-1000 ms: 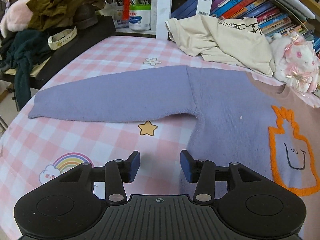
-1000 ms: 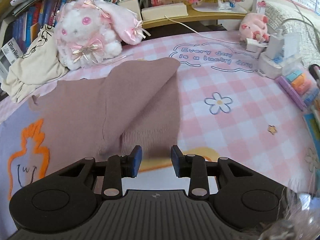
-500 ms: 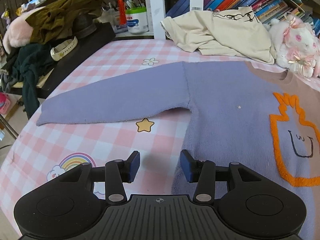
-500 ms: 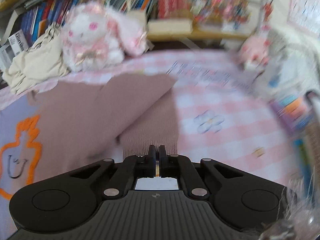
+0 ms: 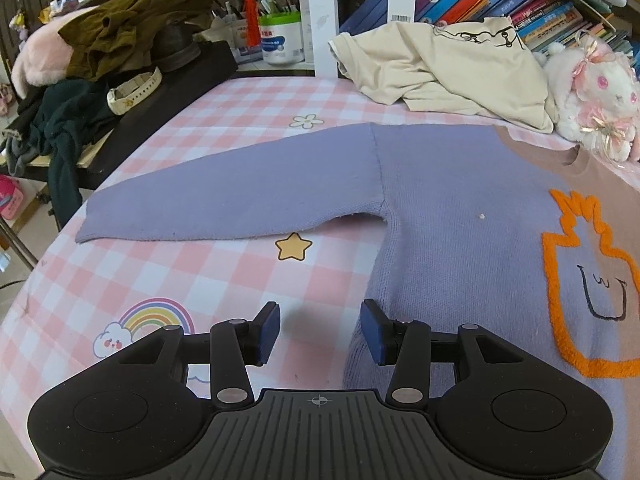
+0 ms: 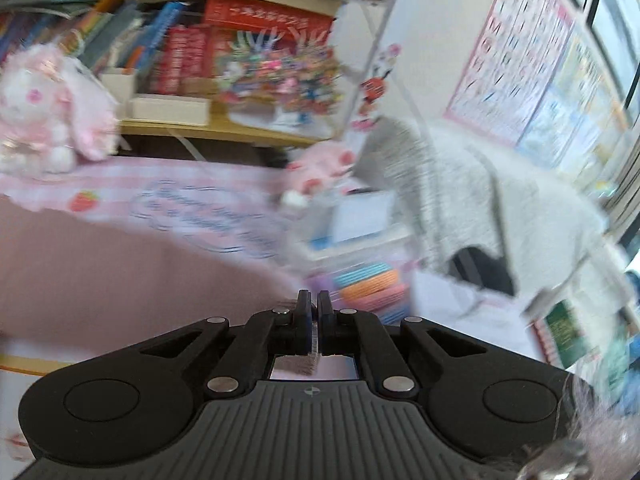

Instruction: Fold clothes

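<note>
- The left claw (image 5: 320, 334) points forward and down over the bench (image 5: 168, 280), whose cover is a pink checked cloth. Its two blue pads stand partly apart with nothing between them.
- The right pad (image 5: 370, 336) of the left claw sits just above the side edge of the sweater (image 5: 460, 216); the left pad is over bare cloth, near a printed rainbow (image 5: 156, 314).
- The right claw (image 6: 314, 326) is tilted downward, and its view is smeared by motion. Its pads are pressed together on a ribbed mauve edge of the sweater's pink sleeve (image 6: 100, 276), a strip of which shows under the pads.
- The sweater lies flat on the bench with its front up. The purple sleeve (image 5: 232, 204) stretches out to the left in the left wrist view, its long axis running across the bench, cuff near the bench's left edge.
- The neck opening faces the far side, toward a cream garment (image 5: 448, 68) and a plush rabbit (image 5: 592, 96). The orange outline figure (image 5: 560, 280) stands upright on the chest.
</note>
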`<state>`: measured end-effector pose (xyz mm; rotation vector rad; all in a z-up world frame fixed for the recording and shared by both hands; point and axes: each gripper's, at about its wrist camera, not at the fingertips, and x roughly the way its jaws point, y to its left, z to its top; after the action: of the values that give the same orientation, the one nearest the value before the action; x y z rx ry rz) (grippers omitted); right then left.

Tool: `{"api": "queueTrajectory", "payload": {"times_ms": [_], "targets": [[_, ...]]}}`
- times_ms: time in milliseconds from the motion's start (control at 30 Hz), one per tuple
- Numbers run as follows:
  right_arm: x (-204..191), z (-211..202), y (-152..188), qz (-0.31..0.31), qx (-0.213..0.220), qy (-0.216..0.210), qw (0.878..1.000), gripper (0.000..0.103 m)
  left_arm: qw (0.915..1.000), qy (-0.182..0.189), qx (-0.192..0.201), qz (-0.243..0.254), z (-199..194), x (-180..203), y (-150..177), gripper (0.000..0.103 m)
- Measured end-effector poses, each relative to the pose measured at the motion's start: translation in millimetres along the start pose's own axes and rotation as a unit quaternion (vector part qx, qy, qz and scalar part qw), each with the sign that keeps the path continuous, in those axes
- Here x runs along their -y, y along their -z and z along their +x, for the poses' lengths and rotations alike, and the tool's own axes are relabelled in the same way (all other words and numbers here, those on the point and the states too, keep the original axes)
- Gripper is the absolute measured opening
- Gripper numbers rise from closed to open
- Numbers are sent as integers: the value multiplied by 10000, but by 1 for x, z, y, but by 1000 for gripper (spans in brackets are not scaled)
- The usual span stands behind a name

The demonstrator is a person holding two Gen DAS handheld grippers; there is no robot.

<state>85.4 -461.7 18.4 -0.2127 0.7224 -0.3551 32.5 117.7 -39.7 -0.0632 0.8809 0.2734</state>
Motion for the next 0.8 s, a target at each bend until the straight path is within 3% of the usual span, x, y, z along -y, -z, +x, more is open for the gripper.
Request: {"api": "queueTrajectory", "payload": {"times_ms": [100, 167, 333, 467, 567, 600, 667, 800], "targets": [[5, 8, -3, -384, 141, 511, 9979, 1, 10000, 5, -20, -6, -1, 0, 0, 45], [13, 12, -7, -315, 96, 533, 9980, 1, 10000, 19, -29, -2, -1, -1, 1, 45], [3, 0, -4, 84, -77, -367, 9993, 1, 9999, 98, -53, -34, -2, -4, 1, 45], [-29, -14, 13, 551, -523, -1450, 9865, 2, 9998, 187, -72, -70, -1, -8, 0, 45], [-73, -34, 33, 291, -828, -2025, 9753, 26, 9997, 241, -66, -39, 0, -9, 0, 45], [-86, -44, 39, 108, -817, -2184, 9724, 41, 9996, 259, -62, -20, 0, -9, 0, 45], [-113, -64, 50, -239, -802, -2490, 9649, 43, 9995, 303, -60, 18, 0, -10, 0, 45], [-136, -86, 65, -133, -1035, -2756, 9556, 44, 9990, 427, -65, 100, -3, -14, 0, 45]]}}
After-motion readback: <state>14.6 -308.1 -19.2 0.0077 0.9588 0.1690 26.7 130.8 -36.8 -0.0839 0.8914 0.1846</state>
